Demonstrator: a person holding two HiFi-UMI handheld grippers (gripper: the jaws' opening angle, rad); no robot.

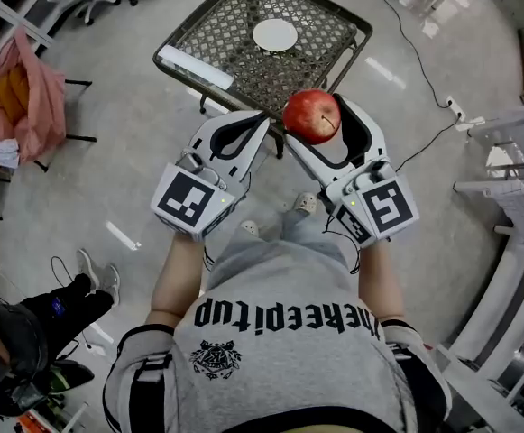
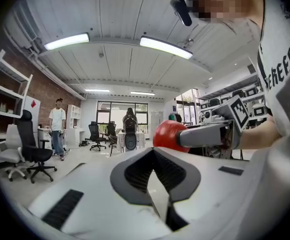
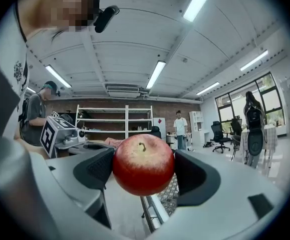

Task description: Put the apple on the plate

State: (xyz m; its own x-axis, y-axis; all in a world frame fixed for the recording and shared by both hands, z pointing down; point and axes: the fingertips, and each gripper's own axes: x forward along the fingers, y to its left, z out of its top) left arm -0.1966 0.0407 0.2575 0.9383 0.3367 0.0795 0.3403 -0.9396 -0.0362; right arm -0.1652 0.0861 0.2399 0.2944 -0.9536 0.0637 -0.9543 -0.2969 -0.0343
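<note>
Far left on the floor, a pink bag (image 1: pixel 22 88) sits on a black frame, well apart from the work. Next over, the left gripper (image 1: pixel 260 121) is held level w/ jaws together, nothing btw them.

Ahead & between the two tools stands a metal lattice table (image 1: pixel 320 57). A white bar (image 1: pixel 195 66) lies along its near-left edge. The white plate (image 1: pixel 274 34) sits bare toward the far middle of the top.

The right gripper (image 1: pixel 325 123) is clamped on the red apple (image 3: pixel 144 164), pads on both flanks, stem up, jaws wide because the fruit is wide. The apple hangs in the air short of the table's near corner, well apart from the plate.

Step in hand looks like the carry: pick done, placing not yet. Next move prob. calls for a reach fwd over the raised rim, lowering till the fruit rests on the plate's centre. Then a gentle release, since it could roll.

Room looks good: the top is mostly bare & the rim is the one edge to clear. The white rack (image 1: pixel 514 179) at far right is out of the path.
</note>
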